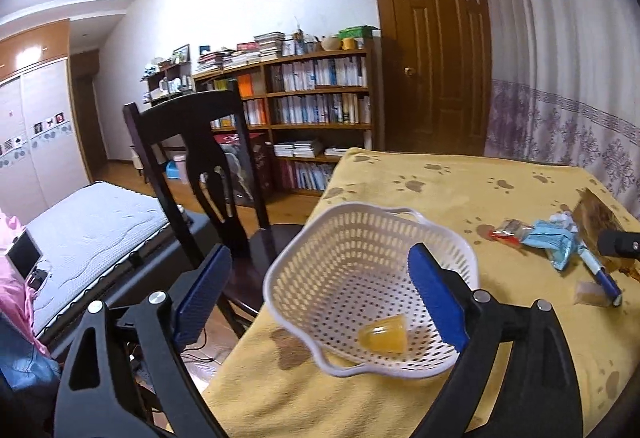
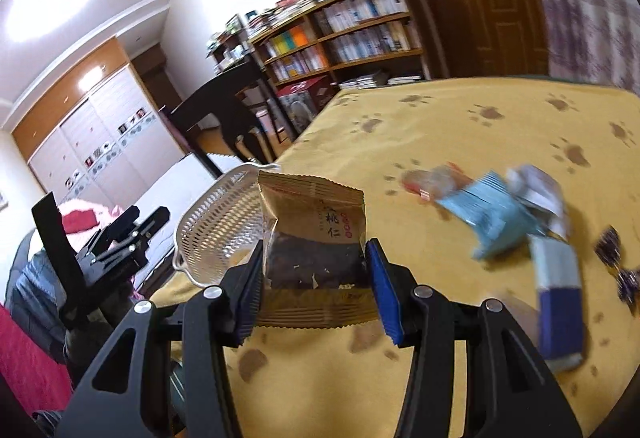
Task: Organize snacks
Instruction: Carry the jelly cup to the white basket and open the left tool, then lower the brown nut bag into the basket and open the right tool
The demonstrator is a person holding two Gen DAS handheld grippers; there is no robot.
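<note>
Here, right tool (image 2: 314,288) clamping brown snack packet (image 2: 316,234), left tool (image 1: 320,294) open over basket (image 1: 352,238)

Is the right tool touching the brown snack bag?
Touching. In the right wrist view, the right tool has both blue pads pressed against the sides of the brown snack bag, holding it up above the yellow tablecloth.
</note>
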